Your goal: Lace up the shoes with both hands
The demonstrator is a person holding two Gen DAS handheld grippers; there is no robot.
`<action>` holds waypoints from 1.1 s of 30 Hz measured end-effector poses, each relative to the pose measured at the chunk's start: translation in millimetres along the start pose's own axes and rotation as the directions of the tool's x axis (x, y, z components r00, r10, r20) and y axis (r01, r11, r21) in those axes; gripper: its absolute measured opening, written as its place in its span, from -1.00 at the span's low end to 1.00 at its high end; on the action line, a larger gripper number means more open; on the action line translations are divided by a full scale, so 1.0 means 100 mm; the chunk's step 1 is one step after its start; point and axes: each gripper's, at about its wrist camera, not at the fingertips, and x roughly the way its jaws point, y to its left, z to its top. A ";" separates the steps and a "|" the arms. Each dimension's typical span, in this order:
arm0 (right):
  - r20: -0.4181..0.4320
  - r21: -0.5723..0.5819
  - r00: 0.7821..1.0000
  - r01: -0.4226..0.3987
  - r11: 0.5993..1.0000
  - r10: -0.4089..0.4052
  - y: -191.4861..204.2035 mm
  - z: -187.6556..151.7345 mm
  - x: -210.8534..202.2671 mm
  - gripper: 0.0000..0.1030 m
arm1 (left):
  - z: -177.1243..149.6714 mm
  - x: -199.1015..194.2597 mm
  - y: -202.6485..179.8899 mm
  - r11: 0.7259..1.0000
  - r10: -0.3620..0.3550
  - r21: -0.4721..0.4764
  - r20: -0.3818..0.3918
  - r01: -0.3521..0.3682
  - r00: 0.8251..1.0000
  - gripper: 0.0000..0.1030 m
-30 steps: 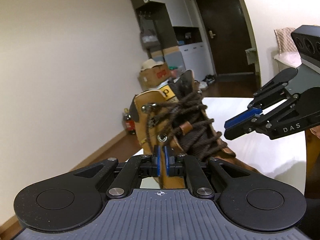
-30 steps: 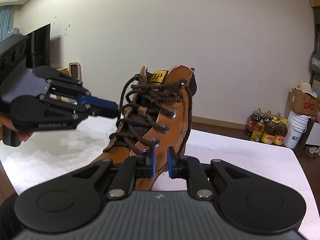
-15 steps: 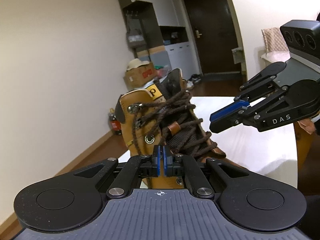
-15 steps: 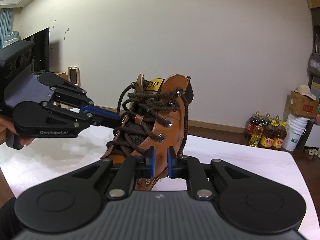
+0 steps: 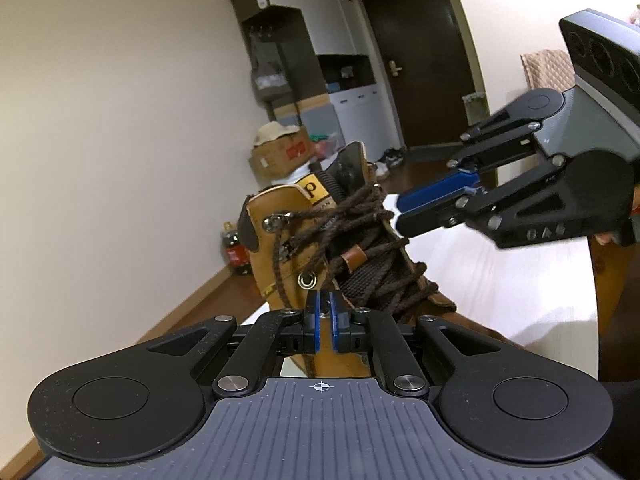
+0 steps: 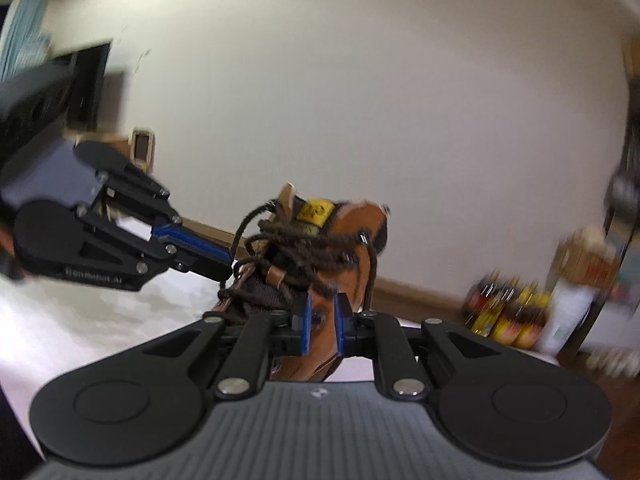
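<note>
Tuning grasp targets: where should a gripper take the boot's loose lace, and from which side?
Grip the free brown lace strand hanging down the boot's outer side below the top hooks. Come in from that side, fingers straddling the strand; it hangs clear of the crossed lacing.

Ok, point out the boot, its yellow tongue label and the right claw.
boot (image 5: 276,256): left wrist view, tan ankle side.
yellow tongue label (image 5: 313,191): left wrist view, label face.
right claw (image 5: 394,213): left wrist view, between its fingertips.

The boot's (image 5: 320,264) yellow tongue tag (image 5: 316,193) shows a letter "p". The left gripper's (image 6: 224,262) side reads roughly "GenRobot.AI", blurred.
</note>
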 end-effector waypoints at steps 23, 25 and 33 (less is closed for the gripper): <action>0.018 -0.238 0.998 -0.055 0.970 0.061 0.20 0.13 -0.01 -0.98 | -0.16 -0.03 -0.16 0.998 -0.062 -0.003 -0.031 0.062 0.998 -0.86; 0.029 -0.232 0.998 -0.042 0.972 0.050 0.18 0.12 -0.02 -0.97 | -0.17 -0.05 -0.14 0.998 -0.064 -0.009 -0.029 0.064 0.998 -0.86; 0.050 -0.195 0.999 -0.007 0.981 0.017 0.17 0.06 -0.10 -0.88 | 0.00 -0.13 -0.02 1.000 0.000 -0.013 0.032 0.001 0.999 -0.86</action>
